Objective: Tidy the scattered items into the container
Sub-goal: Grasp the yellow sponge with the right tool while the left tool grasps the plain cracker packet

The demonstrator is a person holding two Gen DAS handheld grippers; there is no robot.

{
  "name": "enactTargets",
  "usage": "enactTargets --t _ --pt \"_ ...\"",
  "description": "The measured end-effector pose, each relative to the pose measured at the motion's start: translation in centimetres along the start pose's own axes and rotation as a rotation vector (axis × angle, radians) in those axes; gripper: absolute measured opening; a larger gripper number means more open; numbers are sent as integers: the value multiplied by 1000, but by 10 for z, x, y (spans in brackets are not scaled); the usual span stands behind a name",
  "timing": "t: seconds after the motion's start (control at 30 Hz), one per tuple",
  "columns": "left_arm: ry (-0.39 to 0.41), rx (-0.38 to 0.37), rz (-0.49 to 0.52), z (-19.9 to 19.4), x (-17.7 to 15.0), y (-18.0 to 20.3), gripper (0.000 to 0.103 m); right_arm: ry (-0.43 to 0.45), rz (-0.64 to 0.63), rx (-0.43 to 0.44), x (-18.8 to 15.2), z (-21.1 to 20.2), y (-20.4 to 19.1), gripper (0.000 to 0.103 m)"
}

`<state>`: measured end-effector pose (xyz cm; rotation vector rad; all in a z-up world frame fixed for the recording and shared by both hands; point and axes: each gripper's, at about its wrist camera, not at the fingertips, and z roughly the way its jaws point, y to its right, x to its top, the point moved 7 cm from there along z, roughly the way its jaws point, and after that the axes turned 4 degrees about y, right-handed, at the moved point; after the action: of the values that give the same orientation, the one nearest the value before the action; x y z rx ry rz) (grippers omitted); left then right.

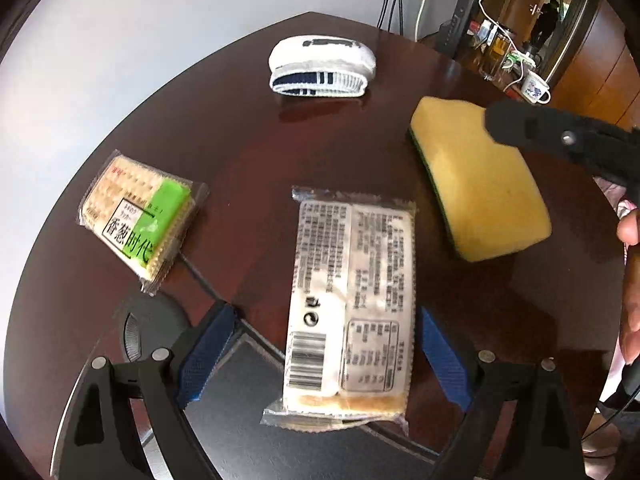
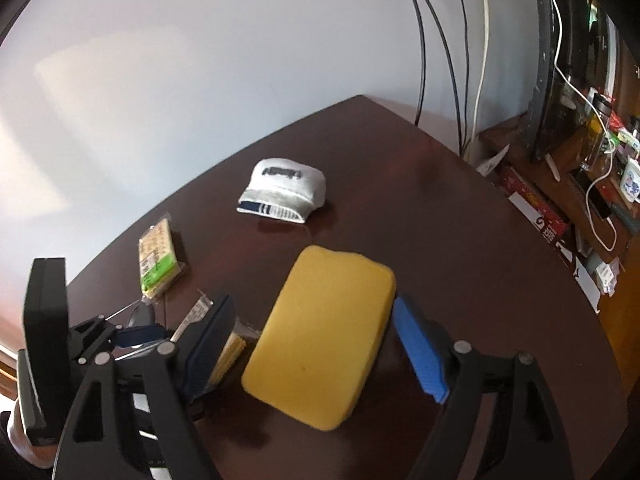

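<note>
My left gripper (image 1: 320, 356) is open around a clear-wrapped cracker pack (image 1: 350, 304) lying label-up on the dark wooden table (image 1: 248, 136); the blue pads stand a little apart from its sides. My right gripper (image 2: 316, 348) is open around a yellow sponge (image 2: 320, 336) with a green underside, also in the left wrist view (image 1: 480, 184). A second cracker pack with a green label (image 1: 138, 216) lies to the left, also in the right wrist view (image 2: 158, 256). A white folded sock bundle (image 1: 322, 66) sits farther back. A dark flat container surface (image 1: 248, 408) shows under the left gripper.
The table ends at a white wall behind. Cables hang down the wall (image 2: 440, 52). A cluttered side cabinet with a mug (image 1: 534, 86), bottles and boxes stands to the right. The other gripper's black body (image 2: 44, 344) is at the right wrist view's left edge.
</note>
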<state>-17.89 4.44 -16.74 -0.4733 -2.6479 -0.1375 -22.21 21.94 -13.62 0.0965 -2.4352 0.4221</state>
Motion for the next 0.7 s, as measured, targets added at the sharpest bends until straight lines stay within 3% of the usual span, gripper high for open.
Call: enactTargets --t 0.7 --pt "65 32 -23 2 4 12 92 -98 -70 -86 -26 34 -3 78"
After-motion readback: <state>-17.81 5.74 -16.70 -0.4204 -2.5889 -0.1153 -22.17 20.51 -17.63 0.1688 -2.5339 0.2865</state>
